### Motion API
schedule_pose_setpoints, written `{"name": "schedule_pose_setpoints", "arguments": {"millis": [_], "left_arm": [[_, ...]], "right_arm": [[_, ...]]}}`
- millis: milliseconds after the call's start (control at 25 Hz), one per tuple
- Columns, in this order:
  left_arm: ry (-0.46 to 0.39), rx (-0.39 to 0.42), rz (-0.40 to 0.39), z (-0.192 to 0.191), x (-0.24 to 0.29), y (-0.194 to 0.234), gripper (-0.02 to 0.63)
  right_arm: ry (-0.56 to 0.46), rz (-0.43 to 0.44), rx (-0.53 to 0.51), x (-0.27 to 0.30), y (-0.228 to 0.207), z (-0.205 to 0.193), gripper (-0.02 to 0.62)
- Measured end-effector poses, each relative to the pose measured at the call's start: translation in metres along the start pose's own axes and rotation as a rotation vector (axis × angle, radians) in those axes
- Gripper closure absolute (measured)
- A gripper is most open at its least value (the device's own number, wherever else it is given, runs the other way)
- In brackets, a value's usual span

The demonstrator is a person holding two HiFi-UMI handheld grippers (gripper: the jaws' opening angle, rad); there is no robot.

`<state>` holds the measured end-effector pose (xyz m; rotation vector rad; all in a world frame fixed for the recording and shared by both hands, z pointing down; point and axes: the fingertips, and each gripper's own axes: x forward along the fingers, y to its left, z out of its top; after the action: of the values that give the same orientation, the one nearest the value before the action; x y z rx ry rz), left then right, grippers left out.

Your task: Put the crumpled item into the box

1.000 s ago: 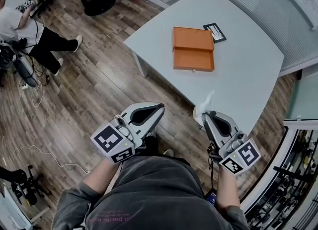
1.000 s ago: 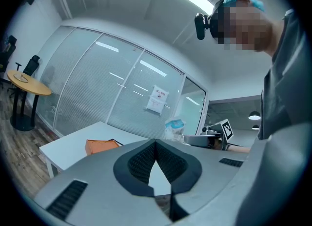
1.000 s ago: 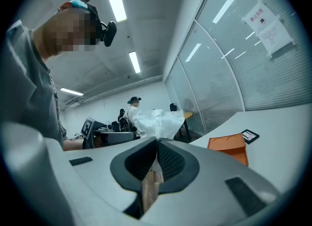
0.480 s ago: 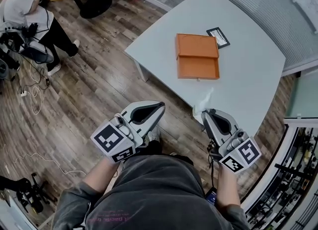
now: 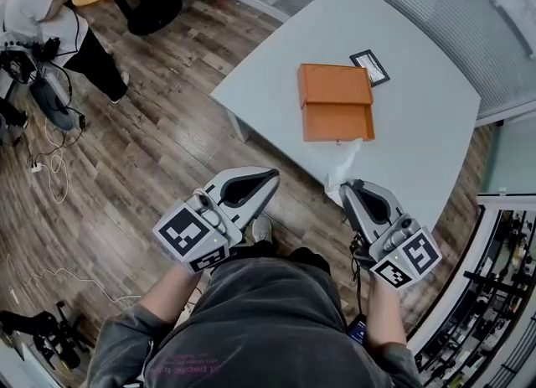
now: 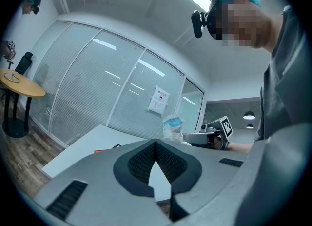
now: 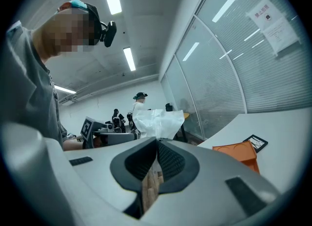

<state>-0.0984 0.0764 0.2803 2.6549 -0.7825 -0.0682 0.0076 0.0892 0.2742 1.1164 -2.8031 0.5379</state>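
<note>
the right gripper [image 5: 347,188] had its jaws pinched on the crumpled white item [image 5: 342,167] by the table [image 5: 419,135] edge, the orange box [image 5: 337,101] at its twelve o'clock, while the left gripper [image 5: 266,178], at its nine o'clock, was closed on nothing.

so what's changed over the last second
The right gripper has carried the crumpled item closer to the orange box. Its jaws stay shut on the item, the left gripper stays shut and empty, and the box sits unmoved on the table.
</note>
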Motion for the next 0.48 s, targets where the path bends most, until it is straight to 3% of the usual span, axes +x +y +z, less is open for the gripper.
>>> {"name": "schedule_pose_setpoints", "arguments": {"millis": [480], "left_arm": [[0.002,-0.002,-0.007,0.006,0.013,0.015,0.594]], "right_arm": [[0.001,-0.023,-0.007,0.008,-0.016,0.012,0.589]]}}
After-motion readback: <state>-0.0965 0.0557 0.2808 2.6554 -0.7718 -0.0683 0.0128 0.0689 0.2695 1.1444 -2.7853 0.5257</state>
